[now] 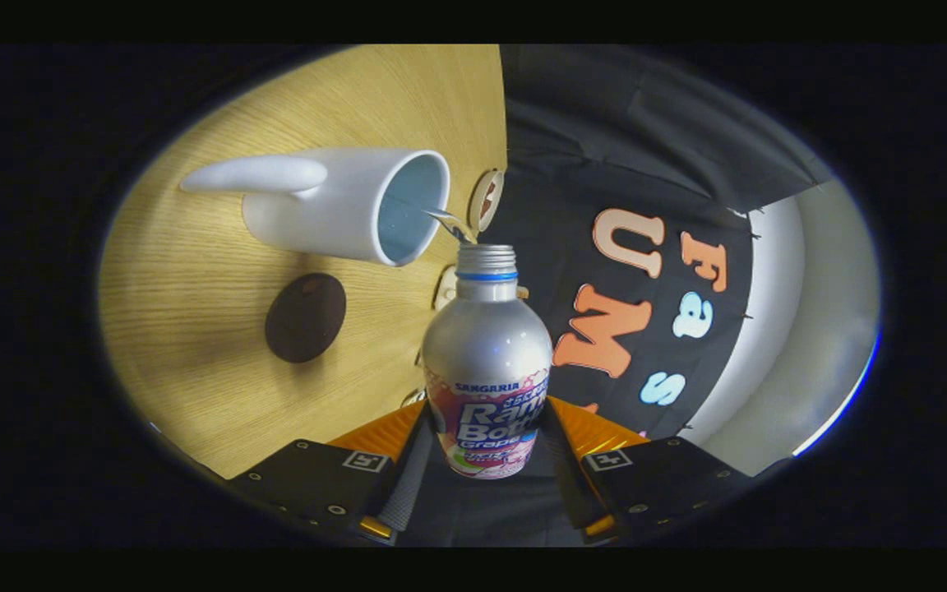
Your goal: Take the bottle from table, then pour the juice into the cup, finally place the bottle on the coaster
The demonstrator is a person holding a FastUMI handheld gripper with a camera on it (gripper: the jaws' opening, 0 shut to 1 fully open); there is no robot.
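The claw (486,448) pinches the bottle (486,362), tipped so its open mouth sits at the rim of the white cup (342,205); a thin stream seems to cross. Pouring underway; the dark coaster (306,317) on the bench (194,288) waits.

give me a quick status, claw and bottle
Claw shut on bottle, tipped toward cup. Thin stream running from open mouth into cup. Coaster bare beside cup, nothing in the way.
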